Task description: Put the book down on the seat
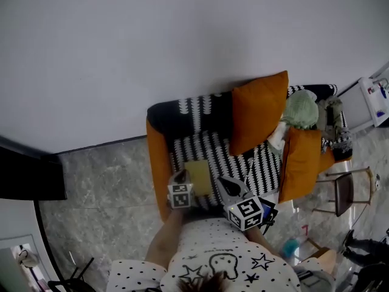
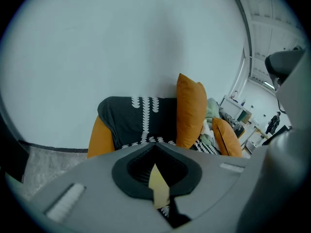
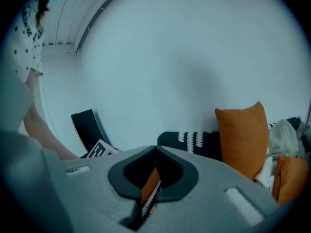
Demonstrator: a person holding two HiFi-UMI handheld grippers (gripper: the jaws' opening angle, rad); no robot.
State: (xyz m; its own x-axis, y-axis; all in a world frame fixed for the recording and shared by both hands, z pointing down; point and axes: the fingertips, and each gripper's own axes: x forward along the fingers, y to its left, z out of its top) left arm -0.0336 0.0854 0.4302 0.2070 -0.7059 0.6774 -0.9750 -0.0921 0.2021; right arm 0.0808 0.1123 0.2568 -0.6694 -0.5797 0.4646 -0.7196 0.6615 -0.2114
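Note:
A thin pale-yellow book [image 1: 197,176] lies flat on the black-and-white patterned seat [image 1: 226,152] of an orange-framed sofa. My left gripper [image 1: 180,177] hovers at the book's left edge with its jaws shut. In the left gripper view its jaws [image 2: 155,142] meet at the tip, and the book [image 2: 159,186] shows only through the slit below them. My right gripper [image 1: 222,181] hangs just right of the book, also with jaws together and nothing between them. In the right gripper view the jaws [image 3: 155,147] show only sofa through the slit.
An upright orange cushion [image 1: 258,111] leans on the sofa back. A second orange cushion [image 1: 301,163] and a green garment [image 1: 301,108] fill the right end. A chair [image 1: 340,190] stands right of the sofa on a grey marble floor [image 1: 103,199].

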